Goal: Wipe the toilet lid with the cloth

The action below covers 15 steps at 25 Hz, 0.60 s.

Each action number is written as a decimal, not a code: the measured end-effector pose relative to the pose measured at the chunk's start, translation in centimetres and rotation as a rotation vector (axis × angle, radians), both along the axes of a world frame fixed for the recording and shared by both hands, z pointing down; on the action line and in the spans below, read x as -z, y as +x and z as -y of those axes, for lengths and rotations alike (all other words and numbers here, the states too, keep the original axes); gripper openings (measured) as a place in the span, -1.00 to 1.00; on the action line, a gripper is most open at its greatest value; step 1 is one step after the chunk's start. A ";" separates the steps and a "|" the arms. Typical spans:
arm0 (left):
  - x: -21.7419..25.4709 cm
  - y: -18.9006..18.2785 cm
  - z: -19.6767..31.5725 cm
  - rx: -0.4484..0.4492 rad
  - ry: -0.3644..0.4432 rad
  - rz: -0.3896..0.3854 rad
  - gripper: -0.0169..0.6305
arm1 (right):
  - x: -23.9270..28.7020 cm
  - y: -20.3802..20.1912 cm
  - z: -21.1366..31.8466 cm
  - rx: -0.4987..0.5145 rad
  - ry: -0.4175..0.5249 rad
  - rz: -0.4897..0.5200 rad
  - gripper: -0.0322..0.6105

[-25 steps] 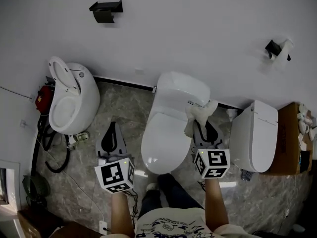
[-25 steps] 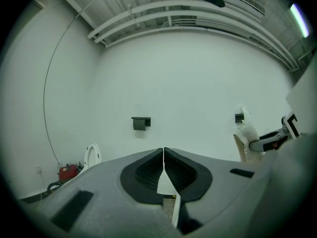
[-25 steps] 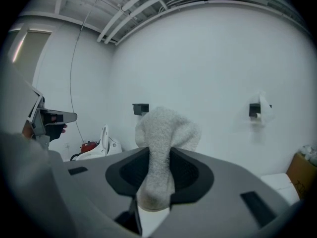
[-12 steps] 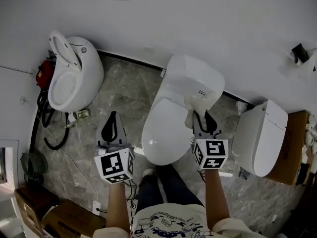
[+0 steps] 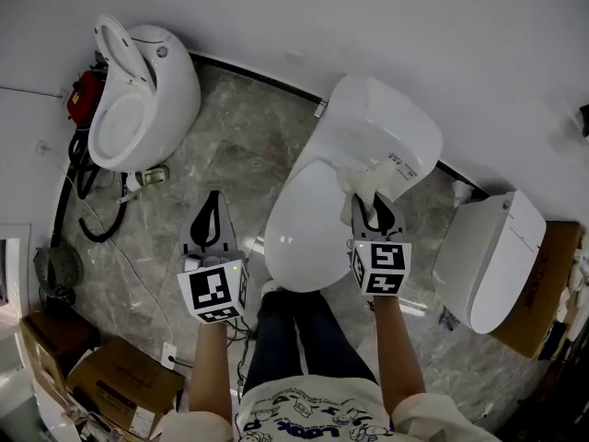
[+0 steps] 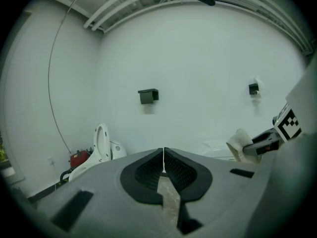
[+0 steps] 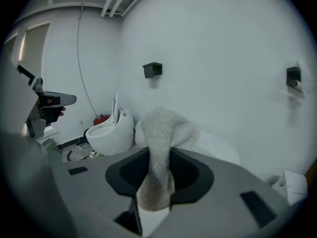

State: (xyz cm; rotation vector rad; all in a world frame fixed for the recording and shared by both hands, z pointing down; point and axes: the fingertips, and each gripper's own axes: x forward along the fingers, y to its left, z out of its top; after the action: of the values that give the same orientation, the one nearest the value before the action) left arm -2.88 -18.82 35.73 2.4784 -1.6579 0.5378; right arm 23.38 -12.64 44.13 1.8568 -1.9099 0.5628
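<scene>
Head view: cloth (image 5: 360, 184) lengthwise toward wall (image 5: 433, 35)

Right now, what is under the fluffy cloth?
The closed white toilet lid lies under the cloth, near the lid's back edge. The right gripper pinches the cloth. The patch right beneath it is covered, so whether they touch cannot be seen.

Dim, cool, even light; sharp focus; fisheye-bent, dark-vignetted edges.

Looks past the left gripper (image 6: 163, 160), fingers (image 6: 150, 171) pressed together, straight below a black wall bracket (image 6: 148, 95). Catches an open-lidded toilet (image 6: 102, 144) down-left of that bracket, and a cloth (image 6: 238, 142) pinched by the right gripper (image 6: 253, 146) down-right.
</scene>
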 end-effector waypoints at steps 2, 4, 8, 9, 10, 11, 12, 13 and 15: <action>-1.1 -0.4 0.0 0.007 -0.018 0.009 -0.91 | -1.5 -0.4 0.5 0.010 -0.021 0.002 -0.55; -2.2 -0.8 0.0 0.010 -0.034 0.015 -0.91 | -2.9 -0.8 0.9 0.018 -0.039 0.003 -0.55; -4.3 -1.7 0.0 0.015 -0.062 0.021 -0.91 | -5.6 -1.5 1.5 0.027 -0.075 0.000 -0.55; -4.8 -2.0 0.2 0.018 -0.068 0.024 -0.91 | -6.4 -1.8 1.7 0.031 -0.085 -0.001 -0.55; -5.3 -2.2 0.3 0.022 -0.074 0.027 -0.91 | -7.2 -2.1 2.0 0.038 -0.096 -0.003 -0.55; -5.9 -2.5 0.4 0.026 -0.082 0.028 -0.91 | -8.1 -2.4 2.3 0.046 -0.108 -0.007 -0.55; -6.4 -2.7 0.5 0.030 -0.091 0.027 -0.91 | -8.9 -2.6 2.5 0.053 -0.121 -0.013 -0.55; -7.0 -2.8 0.5 0.033 -0.101 0.024 -0.91 | -9.6 -2.7 2.7 0.057 -0.135 -0.017 -0.55; -8.2 -3.0 0.4 0.034 -0.121 0.019 -0.91 | -11.1 -2.7 3.0 0.060 -0.158 -0.021 -0.55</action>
State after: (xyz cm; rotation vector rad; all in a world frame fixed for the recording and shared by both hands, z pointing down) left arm -5.93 -19.22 43.93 2.3632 -1.6195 0.6397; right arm 20.65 -15.63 55.18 1.6947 -1.8443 0.6522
